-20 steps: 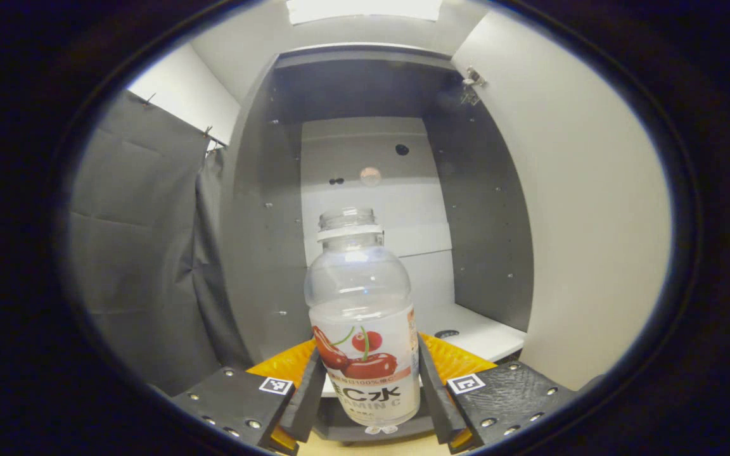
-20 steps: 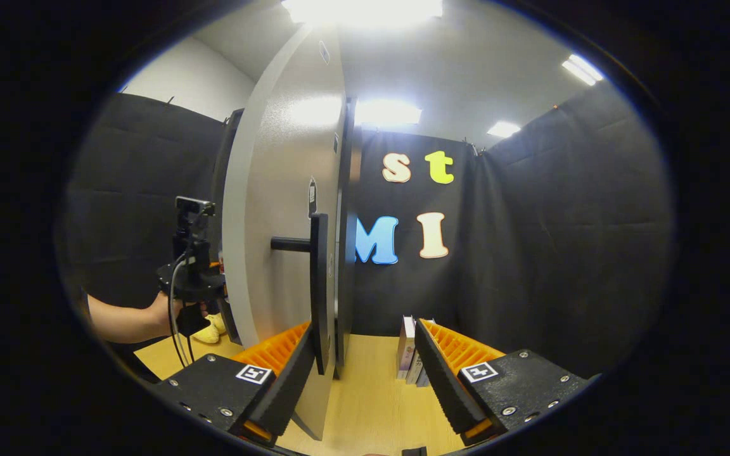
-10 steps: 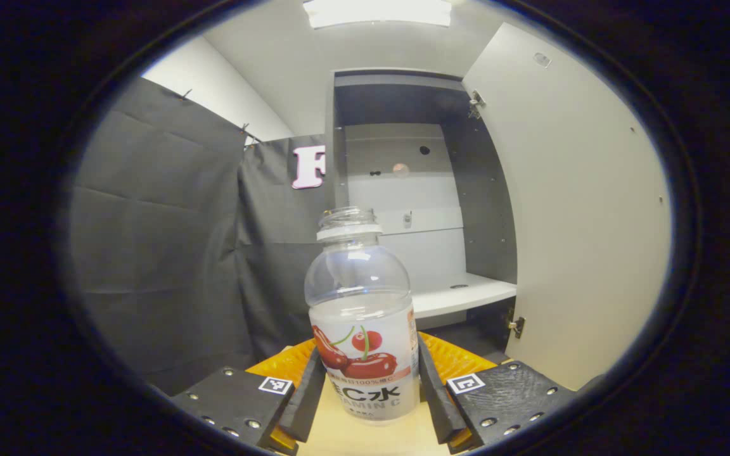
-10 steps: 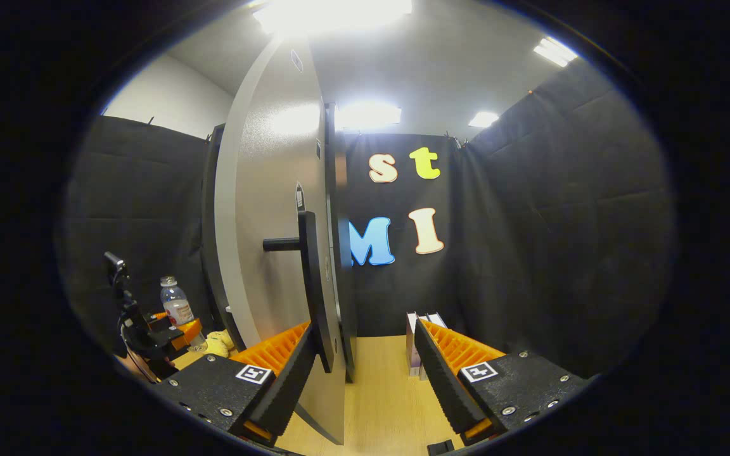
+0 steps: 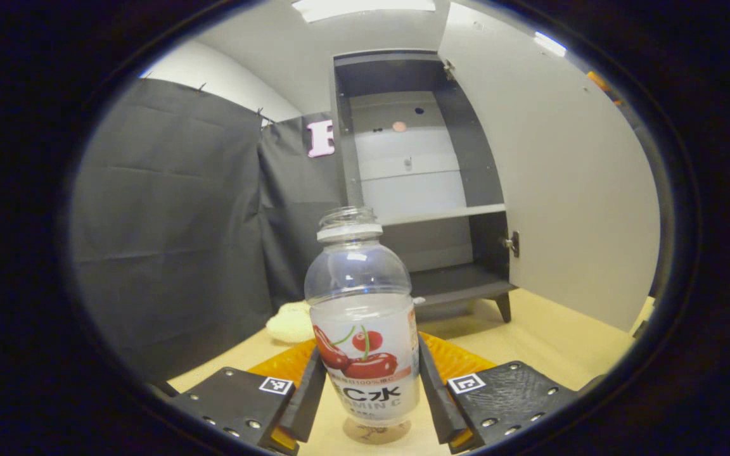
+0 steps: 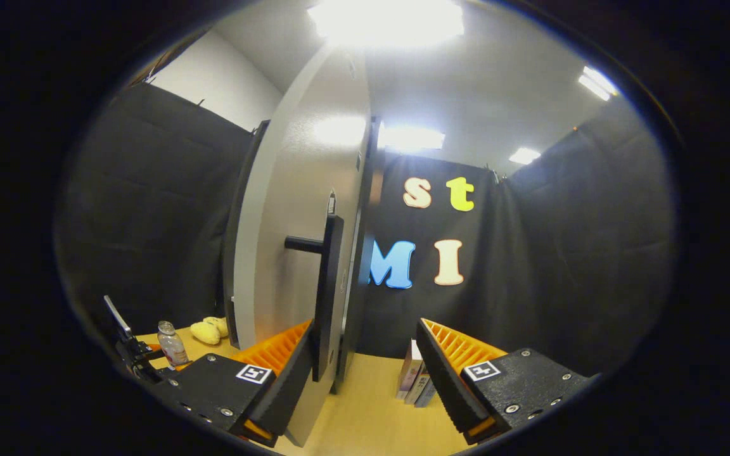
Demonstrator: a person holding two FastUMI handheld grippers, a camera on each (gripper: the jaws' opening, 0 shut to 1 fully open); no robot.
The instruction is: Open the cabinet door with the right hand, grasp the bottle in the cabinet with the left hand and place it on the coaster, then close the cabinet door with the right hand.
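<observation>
While the cabinet stands open: every line below is read from the two tool cameras.

Room: black cloth walls (image 5: 168, 215) hang on all sides, with a white ceiling and bright ceiling lights (image 6: 387, 19) above.

Table: a pale wood-grain table (image 5: 555, 342) carries the cabinet and the smaller things.

Cabinet (image 5: 416, 177): dark-sided, with a pale back panel, one pale shelf and short legs; it stands on the table at the far side in the left gripper view.

Cabinet door (image 5: 549, 177): pale grey and swung wide open to the right of the cabinet; in the right gripper view its outer face bears a dark upright bar handle (image 6: 327, 297).

Right tool (image 6: 365, 373): its fingers are spread apart, and the handle stands just inside the left finger; contact cannot be told.

Left tool (image 5: 368, 392): both fingers are clamped on the bottle's lower half.

Bottle (image 5: 362, 316): clear plastic, uncapped, with a white neck ring and a white label showing red fruit; it is upright, out of the cabinet, directly above the coaster, though whether its base touches cannot be told.

Coaster (image 5: 376, 432): a small round brownish disc on the table beneath the bottle.

Yellow plush thing (image 5: 289, 323): lies on the table near the cabinet's left side.

Books (image 6: 414, 380): a few stand upright on the table between the right tool's fingers, farther off.
</observation>
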